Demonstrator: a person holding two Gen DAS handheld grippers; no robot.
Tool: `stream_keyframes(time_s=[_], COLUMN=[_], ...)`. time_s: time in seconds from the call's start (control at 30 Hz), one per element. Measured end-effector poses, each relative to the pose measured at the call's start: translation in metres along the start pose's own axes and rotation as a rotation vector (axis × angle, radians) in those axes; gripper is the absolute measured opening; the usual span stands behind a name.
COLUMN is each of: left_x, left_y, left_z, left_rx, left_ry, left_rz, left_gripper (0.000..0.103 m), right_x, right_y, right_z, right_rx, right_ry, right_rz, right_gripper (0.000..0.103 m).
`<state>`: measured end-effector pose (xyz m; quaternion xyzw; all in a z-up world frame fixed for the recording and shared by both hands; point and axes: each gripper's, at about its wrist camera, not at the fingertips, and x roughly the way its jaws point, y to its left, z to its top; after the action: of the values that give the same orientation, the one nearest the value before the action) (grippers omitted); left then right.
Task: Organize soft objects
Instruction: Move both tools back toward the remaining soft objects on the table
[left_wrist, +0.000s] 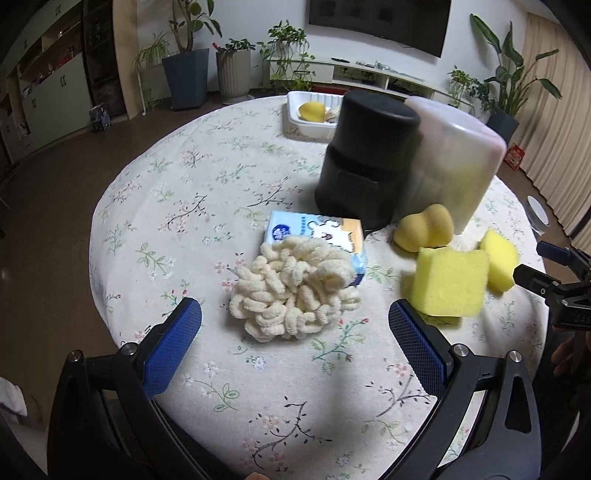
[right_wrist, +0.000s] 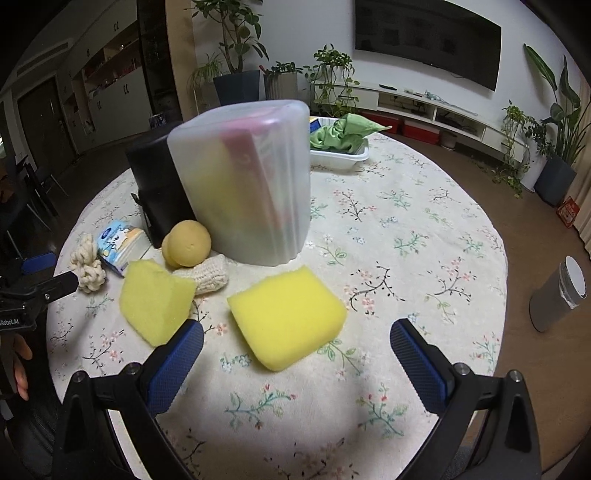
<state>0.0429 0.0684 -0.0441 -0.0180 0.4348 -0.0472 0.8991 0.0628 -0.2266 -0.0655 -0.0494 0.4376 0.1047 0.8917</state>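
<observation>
Just ahead of our right gripper (right_wrist: 297, 345), between its spread, empty fingers (right_wrist: 177, 358), lies a rectangular yellow sponge (right_wrist: 288, 317) flat on the table (right_wrist: 406, 229). We judge it light, springy and easy to crush, so a squeeze across its short sides, low near the cloth, should hold it without slipping. A second yellow sponge (right_wrist: 153, 304), with a corner cut away, sits just beside the first, toward our left gripper. Behind that one lie a small knitted cream pouch (right_wrist: 208, 277) and a tan gourd-shaped sponge (right_wrist: 186, 243), which touches the translucent plastic bin (right_wrist: 243, 184).

Our left gripper (left_wrist: 295, 325) hangs with its fingers (left_wrist: 173, 343) wide apart and holding nothing, a cream chenille mop head (left_wrist: 291, 291) near them. It looks floppy and light; we would pinch it through the thick middle of the bundle, not a loose loop. It rests partly on a pack of tissues (left_wrist: 314, 236), which will dent under pressure.

By our count: two yellow block sponges, one tan sponge, one chenille bundle, one knitted pouch, one tissue pack. Beside the translucent bin stands one black bin (left_wrist: 365, 158), and behind the bins are two white trays: one (left_wrist: 295, 110) holding a yellow round thing, one (right_wrist: 343, 157) holding green cloth (right_wrist: 340, 133).
</observation>
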Motion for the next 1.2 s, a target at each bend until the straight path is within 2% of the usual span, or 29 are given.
stream_keyframes(time_s=[0.3,0.73,0.87,1.0,1.2], left_x=[0.013,0.041,0.042,0.039,0.035], left_y=[0.011,0.019,0.019,0.019,0.013], left_z=[0.005,0.006,0.004,0.004,0.002], left_rx=[-0.05,-0.099,-0.102,-0.098,-0.084], left_ry=[0.012,0.095,0.094,0.087,0.073], left_rz=[-0.017,0.025,0.014,0.0,-0.011], left_gripper=[0.103,0.103,0.101,0.092,0.091], right_x=[0.019,0.039,0.042,0.046,0.053], right_y=[0.0,0.007,0.006,0.006,0.005], right_z=[0.004,0.005,0.005,0.005,0.002], right_rx=[-0.013,-0.022,-0.02,-0.017,-0.003], right_ry=[0.026,0.057,0.063,0.076,0.117], right_rz=[0.007,0.011,0.01,0.005,0.002], right_gripper=[0.103,0.103,0.103,0.103,0.103])
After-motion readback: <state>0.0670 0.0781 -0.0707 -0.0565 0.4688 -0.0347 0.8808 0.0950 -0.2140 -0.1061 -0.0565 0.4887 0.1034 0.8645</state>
